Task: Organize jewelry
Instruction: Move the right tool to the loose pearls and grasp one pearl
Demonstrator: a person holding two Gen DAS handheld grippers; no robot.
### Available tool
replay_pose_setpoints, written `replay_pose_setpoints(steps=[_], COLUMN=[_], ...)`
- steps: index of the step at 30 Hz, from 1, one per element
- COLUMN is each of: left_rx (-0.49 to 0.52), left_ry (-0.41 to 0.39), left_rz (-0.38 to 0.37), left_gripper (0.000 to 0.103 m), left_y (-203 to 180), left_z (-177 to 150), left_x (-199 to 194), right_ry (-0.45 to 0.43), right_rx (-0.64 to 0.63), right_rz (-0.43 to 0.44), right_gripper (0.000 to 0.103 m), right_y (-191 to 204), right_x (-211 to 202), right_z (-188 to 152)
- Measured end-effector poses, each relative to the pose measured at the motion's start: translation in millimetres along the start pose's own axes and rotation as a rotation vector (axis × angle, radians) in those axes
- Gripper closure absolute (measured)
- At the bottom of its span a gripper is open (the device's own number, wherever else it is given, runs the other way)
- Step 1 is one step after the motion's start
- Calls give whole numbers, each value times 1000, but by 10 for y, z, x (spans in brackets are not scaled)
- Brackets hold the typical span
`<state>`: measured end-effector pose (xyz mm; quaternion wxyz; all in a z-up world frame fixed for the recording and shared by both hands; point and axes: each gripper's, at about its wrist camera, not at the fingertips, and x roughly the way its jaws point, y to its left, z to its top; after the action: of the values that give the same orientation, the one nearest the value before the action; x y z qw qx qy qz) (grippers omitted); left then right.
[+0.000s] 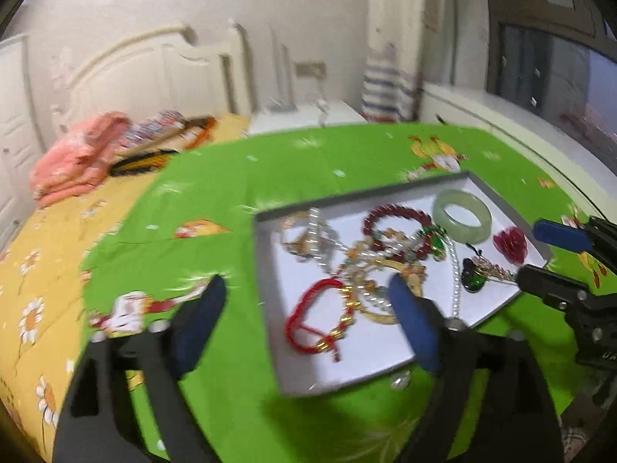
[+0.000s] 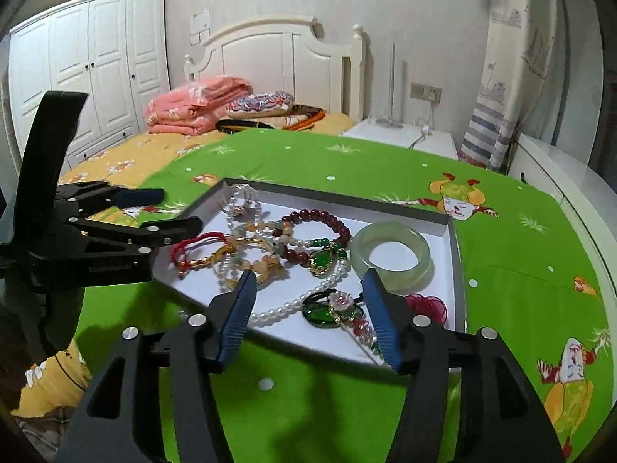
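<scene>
On the green bench, the tray (image 2: 457, 254) holds tangled jewelry. Both the left gripper (image 1: 308, 295) and right gripper (image 2: 308, 289) hover with jaws open, empty. Next: select one piece, likely the green pendant (image 2: 322, 310).

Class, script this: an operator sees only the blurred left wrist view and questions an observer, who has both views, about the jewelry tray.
Operator: Is the right hand-held gripper gripping anything?
Observer: No. The right hand-held gripper is open at the tray's near edge, and the dark green pendant lies loose, seen between its jaws.
Operator: What is the blurred pale thing in the tray's far corner?
Observer: A pearl bracelet, coiled beside the tray wall.
</scene>
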<state>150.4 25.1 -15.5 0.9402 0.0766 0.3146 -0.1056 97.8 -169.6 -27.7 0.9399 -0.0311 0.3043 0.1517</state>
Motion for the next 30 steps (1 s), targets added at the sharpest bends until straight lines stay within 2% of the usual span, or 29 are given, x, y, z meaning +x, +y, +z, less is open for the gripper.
replay_pose_setpoints(steps=[2, 9, 18, 30], left_rx=[-9, 34, 33, -34], left_ry=[-23, -16, 93, 96], left_rz=[25, 105, 49, -12], left_gripper=[7, 5, 5, 4], left_y=[25, 1, 5, 84], left_z=[-63, -508, -954, -1013], left_x=[-120, -337, -200, -144], right_ry=[-9, 6, 130, 175], right_rx=[7, 4, -18, -52], right_rz=[6, 31, 105, 120], right_gripper=[44, 40, 40, 39], right_y=[15, 150, 436, 648], right_x=[-73, -208, 66, 240], right_z=[-27, -212, -522, -599])
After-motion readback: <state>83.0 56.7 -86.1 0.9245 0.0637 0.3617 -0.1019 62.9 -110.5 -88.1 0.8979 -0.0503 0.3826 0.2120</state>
